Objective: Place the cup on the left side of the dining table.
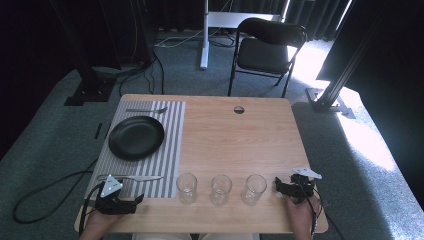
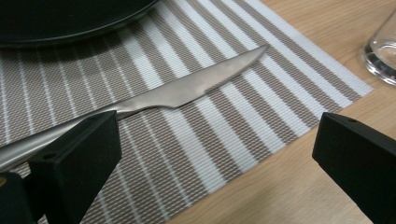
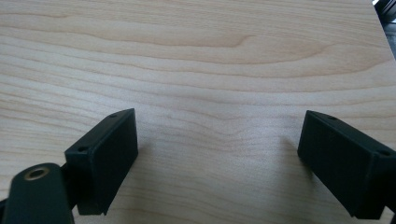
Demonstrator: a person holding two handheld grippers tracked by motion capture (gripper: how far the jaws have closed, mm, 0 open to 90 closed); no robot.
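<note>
Left gripper [image 1: 136, 200]: black body, grey three-cornered plate on top with small dark holes. Black cable off the rear, looping wide over the carpet. Jaws in left gripper view: black, blocky, matte, flat inner faces; small hole on left jaw's top edge.

Right gripper [image 1: 276, 183]: black body, same pale grey plate on top, thin black cable down past the wrist. Jaws in right gripper view: black rectangular blocks, small screw holes near the corners; brass-coloured insert in rounded black part at lower left.
</note>
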